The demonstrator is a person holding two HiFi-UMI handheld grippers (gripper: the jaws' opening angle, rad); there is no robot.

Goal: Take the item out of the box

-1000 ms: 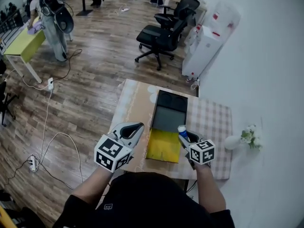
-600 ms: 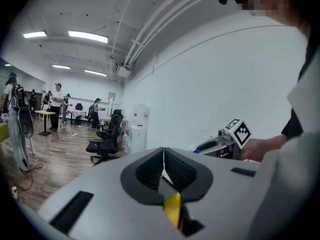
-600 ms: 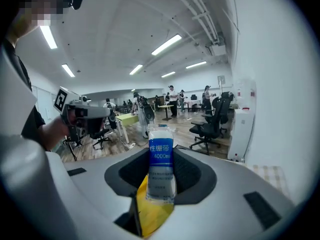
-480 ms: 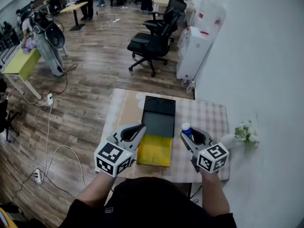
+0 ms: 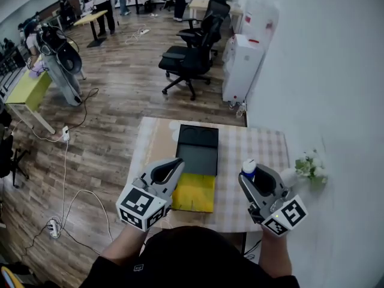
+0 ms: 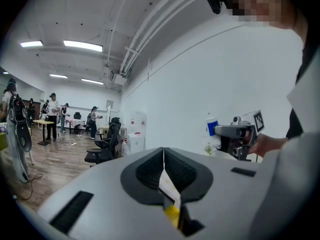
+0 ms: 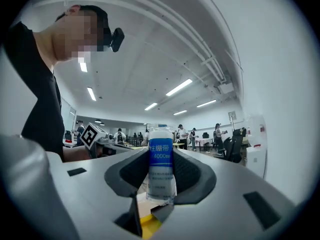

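A small white bottle (image 5: 248, 167) with a blue cap and blue label (image 7: 161, 169) stands upright between the pads of my right gripper (image 5: 253, 173), which is shut on it, the jaws closing slightly. It hangs above the checked table (image 5: 264, 146), right of the box. The black box (image 5: 198, 149) lies open on the table with a yellow panel (image 5: 194, 192) at its near end. My left gripper (image 5: 173, 164) hovers over the box's near left corner, shut and empty (image 6: 163, 151). The left gripper view shows the bottle (image 6: 212, 125) in the right gripper (image 6: 235, 133).
A small vase of white flowers (image 5: 309, 169) stands at the table's right edge by the white wall. Beyond the table are a black office chair (image 5: 187, 57) and a white water dispenser (image 5: 243, 65). Cables (image 5: 72, 191) lie on the wooden floor at left.
My right gripper has carried the bottle to the right, from beside the box's yellow end to over the checked cloth. The left gripper has stayed near the box's left corner.
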